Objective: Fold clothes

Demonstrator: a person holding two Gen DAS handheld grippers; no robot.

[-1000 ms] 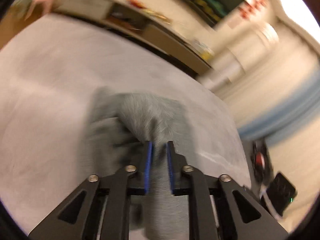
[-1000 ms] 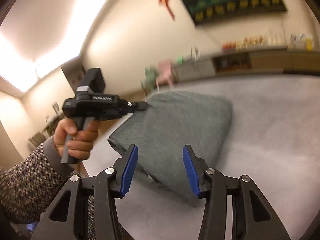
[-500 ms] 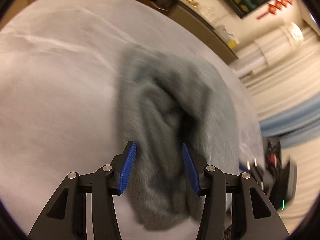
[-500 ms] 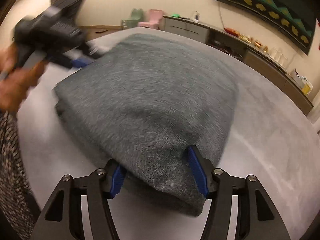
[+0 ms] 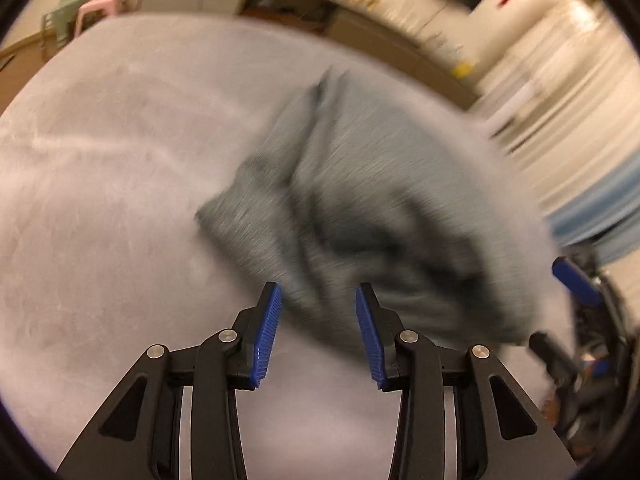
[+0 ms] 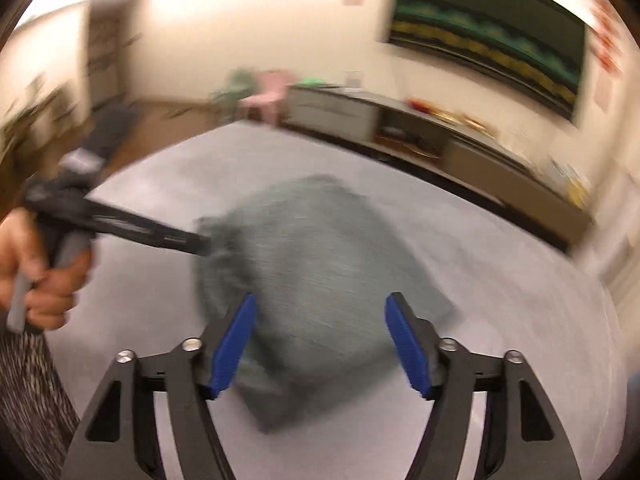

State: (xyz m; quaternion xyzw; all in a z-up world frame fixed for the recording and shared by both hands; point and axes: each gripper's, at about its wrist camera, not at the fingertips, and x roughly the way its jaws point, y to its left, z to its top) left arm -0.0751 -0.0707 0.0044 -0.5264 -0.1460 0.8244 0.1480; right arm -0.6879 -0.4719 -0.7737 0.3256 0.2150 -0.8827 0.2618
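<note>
Lying as a folded grey garment [image 6: 320, 264] on the pale table [image 6: 500, 300], the bundle looks loose, so I think a careless pull on one layer could undo the fold. Left gripper [image 5: 317, 336] is spread but closing, its pads gripping nothing, just beside the near edge. Right gripper [image 6: 320, 344] is opening wide above the cloth, holding nothing.
</note>
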